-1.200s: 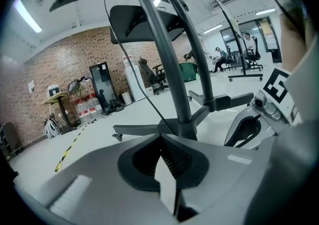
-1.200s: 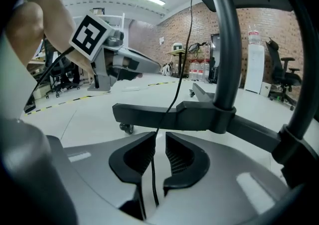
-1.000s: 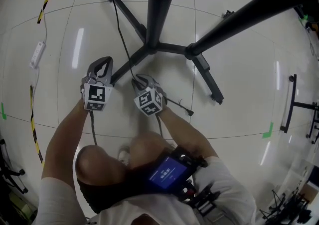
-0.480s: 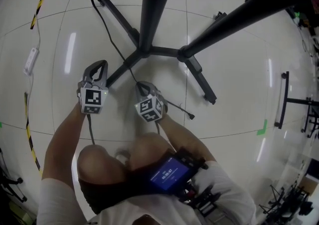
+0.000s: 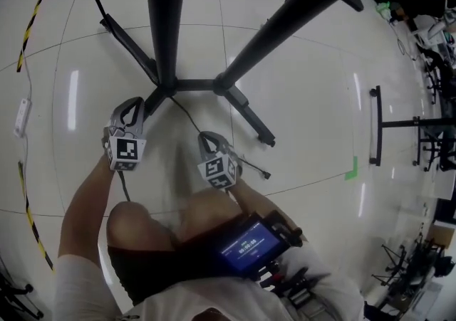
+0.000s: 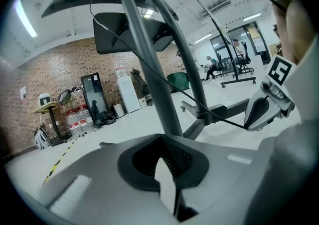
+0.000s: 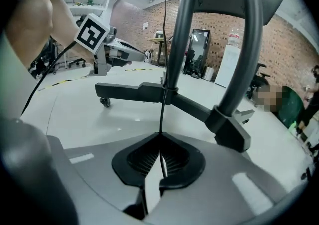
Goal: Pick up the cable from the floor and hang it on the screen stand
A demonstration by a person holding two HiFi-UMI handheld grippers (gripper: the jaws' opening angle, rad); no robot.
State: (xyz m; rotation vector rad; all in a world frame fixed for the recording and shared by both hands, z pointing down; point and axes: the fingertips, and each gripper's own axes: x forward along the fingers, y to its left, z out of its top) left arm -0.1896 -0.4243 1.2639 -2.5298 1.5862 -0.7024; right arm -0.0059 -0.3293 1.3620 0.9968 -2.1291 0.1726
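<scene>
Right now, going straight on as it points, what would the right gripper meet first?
The right gripper, jaws just closed on the cable, would probably meet the screen stand's base first, where its legs join; depth is unclear.

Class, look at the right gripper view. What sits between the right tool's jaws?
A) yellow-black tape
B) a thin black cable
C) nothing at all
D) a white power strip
B: the right tool, whose jaws have just been closing, pinches the thin black cable, which runs from between the jaws up toward the base of the screen stand.
</scene>
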